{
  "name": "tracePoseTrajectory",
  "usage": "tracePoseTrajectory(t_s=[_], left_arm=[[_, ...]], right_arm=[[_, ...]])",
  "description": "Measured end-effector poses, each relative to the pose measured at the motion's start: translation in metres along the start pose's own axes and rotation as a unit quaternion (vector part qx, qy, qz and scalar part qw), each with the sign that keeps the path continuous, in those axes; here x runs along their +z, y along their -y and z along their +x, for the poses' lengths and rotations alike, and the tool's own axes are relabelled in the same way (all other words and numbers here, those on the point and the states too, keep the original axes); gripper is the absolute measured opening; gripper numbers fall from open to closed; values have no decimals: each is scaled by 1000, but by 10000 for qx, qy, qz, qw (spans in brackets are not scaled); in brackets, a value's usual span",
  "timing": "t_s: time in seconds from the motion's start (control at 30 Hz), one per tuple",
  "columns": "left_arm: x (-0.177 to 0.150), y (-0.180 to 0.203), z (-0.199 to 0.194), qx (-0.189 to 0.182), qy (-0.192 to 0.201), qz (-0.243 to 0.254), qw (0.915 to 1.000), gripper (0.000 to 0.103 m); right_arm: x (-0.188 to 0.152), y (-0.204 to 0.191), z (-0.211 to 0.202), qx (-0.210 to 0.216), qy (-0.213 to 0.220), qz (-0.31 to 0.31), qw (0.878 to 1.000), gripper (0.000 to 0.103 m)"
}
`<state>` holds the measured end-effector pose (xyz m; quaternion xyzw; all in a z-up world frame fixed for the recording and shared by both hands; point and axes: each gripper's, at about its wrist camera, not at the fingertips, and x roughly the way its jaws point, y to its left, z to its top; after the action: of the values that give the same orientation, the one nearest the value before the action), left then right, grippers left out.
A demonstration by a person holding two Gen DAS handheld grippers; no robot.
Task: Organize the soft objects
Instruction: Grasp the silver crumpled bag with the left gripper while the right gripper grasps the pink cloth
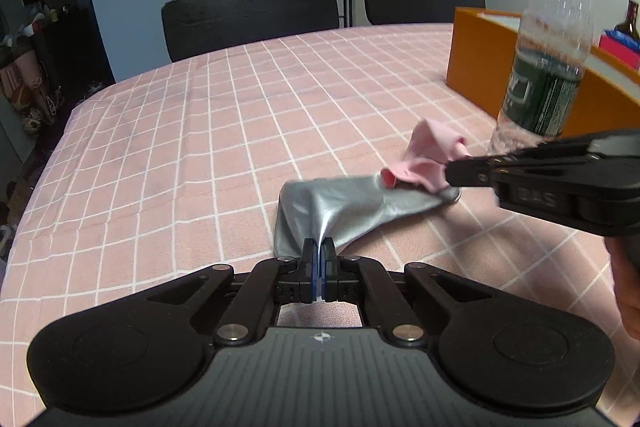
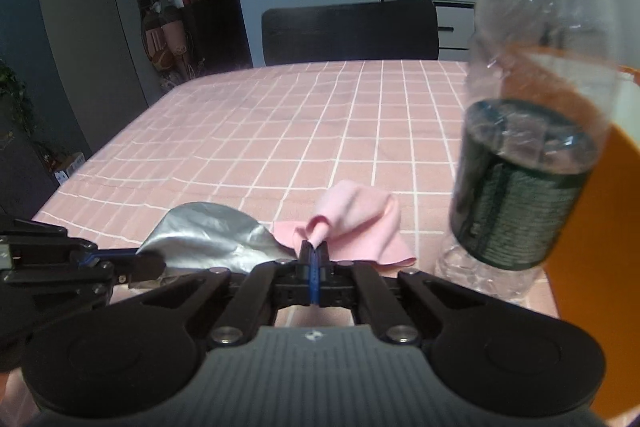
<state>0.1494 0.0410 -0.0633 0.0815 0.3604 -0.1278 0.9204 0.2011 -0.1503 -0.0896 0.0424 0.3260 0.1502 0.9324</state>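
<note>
Two grippers work over a table (image 1: pixel 200 115) covered in a pink cloth with a white grid, the largest thing in both views. Behind its far edge stand two dark chairs (image 1: pixel 252 15), and on its right side sits an orange box (image 1: pixel 476 63) with an open top. Just in front of the box stands a clear plastic bottle (image 1: pixel 548 59) with a white cap and a dark green label, upright on the table; in the right wrist view it looms close at the right, in front of the orange wall. Near the bottle's base lie the soft things: a silver cloth (image 1: pixel 340 203) and a pink cloth (image 1: pixel 428 155), touching each other, the pink one overlapping the silver one's far end. The left gripper (image 1: pixel 319 251) has its fingers clenched on a fold of the silver cloth, which is pulled up from the table toward the pinch. The right gripper (image 2: pixel 315 255) is clamped on a rolled corner of the pink cloth, lifting that corner while the rest of the cloth rests on the table. The two grippers meet nearly at right angles.
</note>
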Motion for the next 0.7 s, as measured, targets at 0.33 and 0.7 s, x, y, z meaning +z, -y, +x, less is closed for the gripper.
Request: tracePoseTrajectory(t_s=[0.33,0.7], left_arm=[[4,0,-69,-67,703,-83,9975,1],[-5,16,-43,-571,196,-131,9981,2]], right_arm=[[-7,-3,-101,263,409,14,9988,0],[-23,12,-70,104,-139,150,9997,0]])
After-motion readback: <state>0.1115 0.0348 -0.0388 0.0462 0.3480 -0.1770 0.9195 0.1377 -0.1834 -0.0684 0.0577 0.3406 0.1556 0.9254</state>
